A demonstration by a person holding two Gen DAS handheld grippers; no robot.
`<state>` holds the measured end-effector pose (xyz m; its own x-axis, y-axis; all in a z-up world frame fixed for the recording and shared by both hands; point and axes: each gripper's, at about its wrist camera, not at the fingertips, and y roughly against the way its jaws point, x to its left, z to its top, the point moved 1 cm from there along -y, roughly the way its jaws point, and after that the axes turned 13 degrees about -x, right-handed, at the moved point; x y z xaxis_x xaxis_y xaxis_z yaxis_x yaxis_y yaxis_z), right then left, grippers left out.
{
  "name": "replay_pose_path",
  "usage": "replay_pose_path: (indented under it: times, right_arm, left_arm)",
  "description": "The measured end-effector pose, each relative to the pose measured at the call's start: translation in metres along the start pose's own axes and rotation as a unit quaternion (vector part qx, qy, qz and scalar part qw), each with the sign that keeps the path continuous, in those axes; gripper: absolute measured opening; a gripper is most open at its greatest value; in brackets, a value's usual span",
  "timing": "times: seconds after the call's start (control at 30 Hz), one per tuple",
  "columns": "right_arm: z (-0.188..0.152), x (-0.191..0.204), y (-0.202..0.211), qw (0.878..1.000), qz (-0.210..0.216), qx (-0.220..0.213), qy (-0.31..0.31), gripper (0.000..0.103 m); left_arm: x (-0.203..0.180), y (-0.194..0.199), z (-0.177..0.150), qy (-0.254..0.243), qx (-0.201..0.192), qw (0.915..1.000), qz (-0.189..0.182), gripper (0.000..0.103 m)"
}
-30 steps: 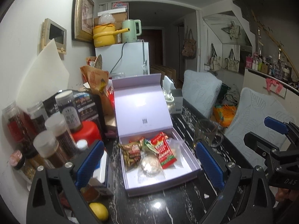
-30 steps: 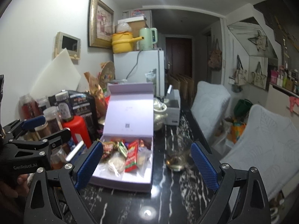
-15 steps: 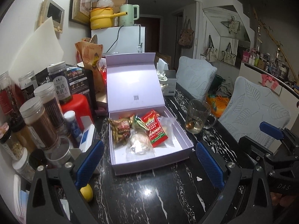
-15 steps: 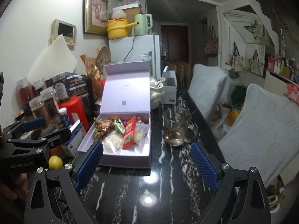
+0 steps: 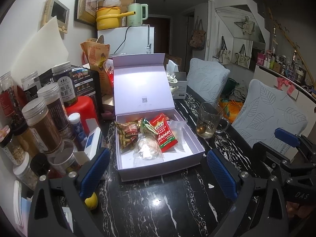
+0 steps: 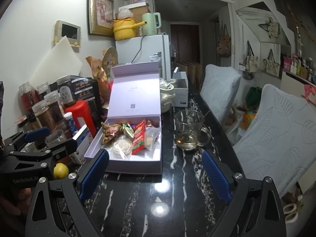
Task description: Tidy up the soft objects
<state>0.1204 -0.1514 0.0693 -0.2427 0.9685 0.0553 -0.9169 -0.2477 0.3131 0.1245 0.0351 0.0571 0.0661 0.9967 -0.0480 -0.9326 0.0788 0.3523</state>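
The open lilac gift box (image 5: 194, 154) sits on the black marbled table (image 5: 158, 201) just ahead of my left gripper (image 5: 158, 169), its lid standing upright behind. Inside lie the soft snack packets: a red packet (image 5: 164, 134), a brown crinkled packet (image 5: 127, 134), a small green one (image 5: 147, 128) and a clear-wrapped round cake (image 5: 148, 148). From my right gripper (image 6: 156, 171) the box lies ahead and to the left, a glass mug (image 6: 187, 130) beside it. Both grippers tilt downward over the table (side by side), jaws spread wide, holding and touching nothing.
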Motion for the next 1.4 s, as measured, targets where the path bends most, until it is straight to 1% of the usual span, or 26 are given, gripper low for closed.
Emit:
replay_pose_path:
  times: [0.1,0.37,0.47,0.57,0.73,0.93,1.4]
  right_arm:
    - [0.000,0.000,0.003,1.000,0.000,-0.001,0.000,0.096]
    - [-0.002,-0.001,0.009,1.000,-0.004,-0.004,-0.001,0.096]
    - [-0.003,-0.001,0.011,1.000,-0.005,-0.004,-0.003,0.096]
    - [-0.005,-0.002,0.012,1.000,-0.005,-0.002,-0.005,0.096]
    - [-0.006,-0.004,0.013,1.000,-0.008,-0.002,-0.006,0.096]
    - [-0.009,-0.008,0.013,1.000,-0.013,0.002,-0.008,0.096]
    - [-0.014,-0.012,0.014,1.000,-0.020,0.007,-0.006,0.096]
  left_arm:
    - [0.000,0.000,-0.002,0.005,0.003,1.0000,-0.004,0.100]
    - [-0.001,0.003,-0.005,0.000,0.004,1.0000,-0.008,0.100]
    - [-0.005,0.004,-0.006,-0.007,0.005,0.9999,-0.015,0.100]
    - [-0.009,0.004,-0.007,-0.014,0.007,0.9998,-0.013,0.100]
    - [-0.012,0.004,-0.009,-0.013,0.011,0.9996,-0.024,0.100]
    - [-0.017,0.005,-0.010,-0.020,0.011,0.9995,-0.022,0.100]
    - [-0.021,0.005,-0.016,-0.020,0.018,0.9992,-0.028,0.100]
